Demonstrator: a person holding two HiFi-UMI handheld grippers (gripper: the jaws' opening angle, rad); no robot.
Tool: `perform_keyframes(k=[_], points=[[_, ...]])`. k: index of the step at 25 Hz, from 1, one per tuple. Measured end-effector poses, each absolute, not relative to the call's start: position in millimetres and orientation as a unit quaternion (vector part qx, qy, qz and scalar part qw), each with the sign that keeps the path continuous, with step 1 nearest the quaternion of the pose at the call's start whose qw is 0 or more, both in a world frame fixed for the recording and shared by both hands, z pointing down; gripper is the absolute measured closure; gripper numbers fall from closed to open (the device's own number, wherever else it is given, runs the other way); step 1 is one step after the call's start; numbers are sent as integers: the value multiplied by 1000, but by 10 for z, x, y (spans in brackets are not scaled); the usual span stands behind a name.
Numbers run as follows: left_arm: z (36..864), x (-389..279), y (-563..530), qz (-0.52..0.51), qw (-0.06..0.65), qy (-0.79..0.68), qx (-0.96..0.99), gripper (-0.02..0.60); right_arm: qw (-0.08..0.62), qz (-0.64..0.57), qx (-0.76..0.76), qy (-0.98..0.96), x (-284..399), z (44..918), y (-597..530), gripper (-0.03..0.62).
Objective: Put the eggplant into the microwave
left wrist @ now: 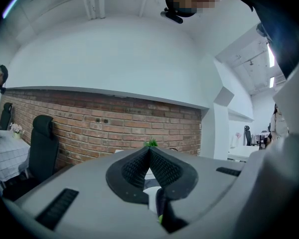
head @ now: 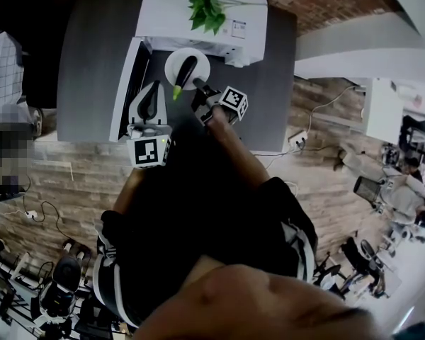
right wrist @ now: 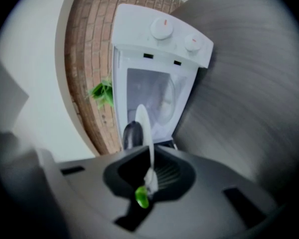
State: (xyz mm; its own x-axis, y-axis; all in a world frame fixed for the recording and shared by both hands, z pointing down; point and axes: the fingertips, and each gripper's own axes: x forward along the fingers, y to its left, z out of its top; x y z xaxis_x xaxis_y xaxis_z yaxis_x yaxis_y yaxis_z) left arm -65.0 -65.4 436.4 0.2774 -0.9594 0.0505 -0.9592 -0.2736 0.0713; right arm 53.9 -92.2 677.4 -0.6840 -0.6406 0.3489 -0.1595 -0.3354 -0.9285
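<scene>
Both jaw pairs are closed: my right gripper pinches the plate by its rim, eggplant lying on it just before the open microwave; my left gripper is empty. Next I'd slide the plate inside, kept level.

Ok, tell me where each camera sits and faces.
Head view: on the head, facing steeply down at microwave, table; arms, both grippers show.
Left gripper view: on left gripper, facing a brick wall; shut jaws show.
Right gripper view: on right gripper, facing the microwave; jaws clamp the plate.
Head and right gripper views share microwave, plate.
</scene>
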Motion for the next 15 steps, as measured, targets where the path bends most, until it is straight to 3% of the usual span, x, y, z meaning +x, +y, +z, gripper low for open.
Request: perform_keyframes(k=[15], points=[[4451,-681,-888,4,54,-595,802,546,170,-730,-378,544,467,7117,-1401,555]])
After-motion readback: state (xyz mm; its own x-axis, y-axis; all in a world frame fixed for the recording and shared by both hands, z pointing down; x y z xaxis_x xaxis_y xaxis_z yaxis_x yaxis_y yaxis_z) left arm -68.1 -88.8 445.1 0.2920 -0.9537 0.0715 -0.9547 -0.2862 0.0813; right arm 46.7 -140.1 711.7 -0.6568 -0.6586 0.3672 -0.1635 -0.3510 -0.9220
